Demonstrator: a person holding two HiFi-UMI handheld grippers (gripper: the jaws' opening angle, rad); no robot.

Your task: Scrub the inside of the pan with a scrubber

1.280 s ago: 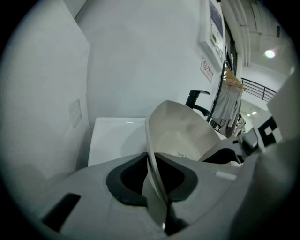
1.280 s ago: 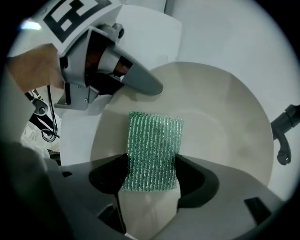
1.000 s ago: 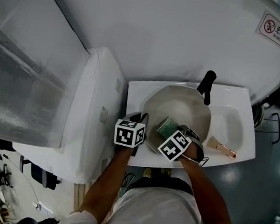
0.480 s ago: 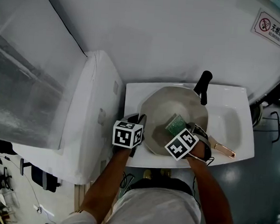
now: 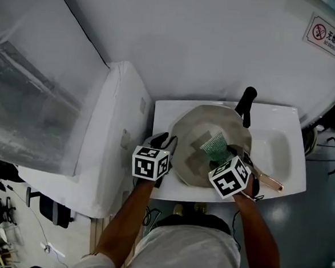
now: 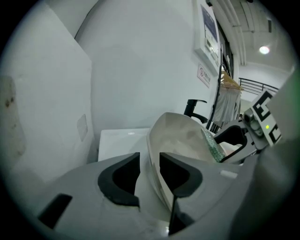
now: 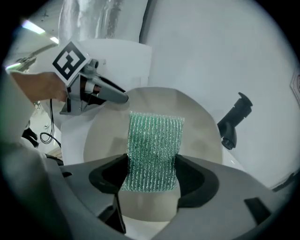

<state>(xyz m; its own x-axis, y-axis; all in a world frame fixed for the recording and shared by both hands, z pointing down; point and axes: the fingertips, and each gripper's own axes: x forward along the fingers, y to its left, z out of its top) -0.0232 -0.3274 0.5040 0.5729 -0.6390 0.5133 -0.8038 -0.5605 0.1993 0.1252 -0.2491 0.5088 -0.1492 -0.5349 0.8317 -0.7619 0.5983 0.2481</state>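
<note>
A pale grey pan [image 5: 197, 158] with a black handle [image 5: 248, 104] rests tilted over the white sink [image 5: 283, 113]. My left gripper [image 5: 169, 145] sits at the pan's near-left rim. Its jaws have just been opening, and the rim [image 6: 154, 154] stands between them with a gap on the left side. In the left gripper view it is the left gripper [image 6: 150, 171] that straddles this edge. My right gripper [image 7: 152, 176] is shut on a green mesh scrubber [image 7: 153, 150], which hangs over the pan's inside [image 7: 197, 126]. From above, the scrubber [image 5: 214, 144] lies over the pan's right half.
A brush with a copper-coloured handle [image 5: 267, 179] lies on the sink's front right edge, beside the basin [image 5: 278, 152]. A tall white appliance [image 5: 113, 127] stands close on the left. The wall behind carries a no-smoking sign [image 5: 329, 36].
My right gripper has carried the scrubber up and to the right over the pan. The left gripper has stayed at the pan's rim.
</note>
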